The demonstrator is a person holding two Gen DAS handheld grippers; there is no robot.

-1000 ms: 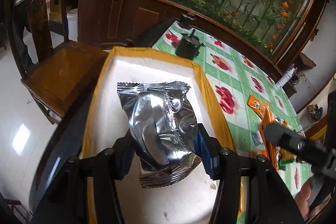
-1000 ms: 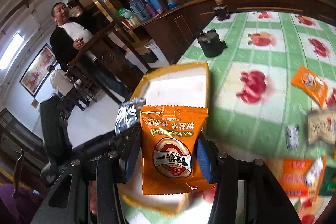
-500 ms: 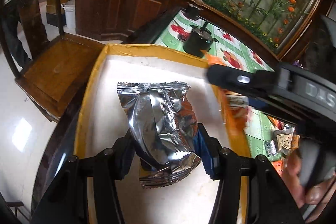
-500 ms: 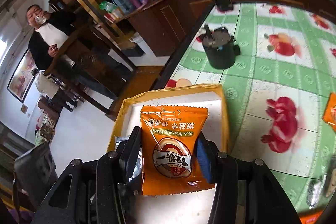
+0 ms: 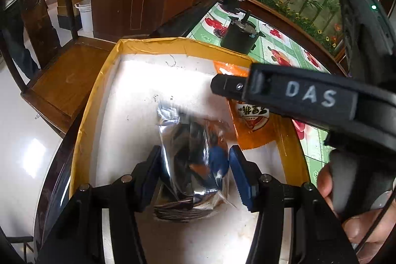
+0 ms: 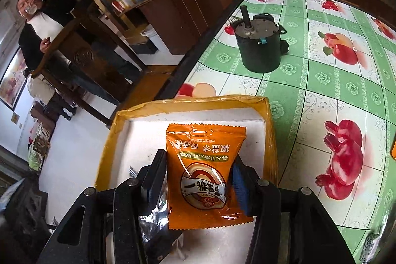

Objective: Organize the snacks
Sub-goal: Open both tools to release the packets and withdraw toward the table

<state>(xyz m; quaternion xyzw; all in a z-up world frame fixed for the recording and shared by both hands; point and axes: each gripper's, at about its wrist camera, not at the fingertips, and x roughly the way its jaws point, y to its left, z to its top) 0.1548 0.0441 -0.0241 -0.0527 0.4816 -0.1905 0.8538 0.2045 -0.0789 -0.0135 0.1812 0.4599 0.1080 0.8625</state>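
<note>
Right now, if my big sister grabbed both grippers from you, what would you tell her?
Left gripper: jaws look parted, silver snack pack blurred between them over the tray; may be dropping.
Right gripper: jaws shut on the orange snack pack, held above the tray.
Done: both packs brought to the tray.
Left: release the orange one, then fetch more snacks from the green tablecloth.

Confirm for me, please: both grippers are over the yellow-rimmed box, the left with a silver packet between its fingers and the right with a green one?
Not quite: the right gripper holds an orange packet, not green, as the right wrist view shows. The rest stands: both are over the yellow-rimmed box, and a silver packet sits between the left gripper fingers.
</note>
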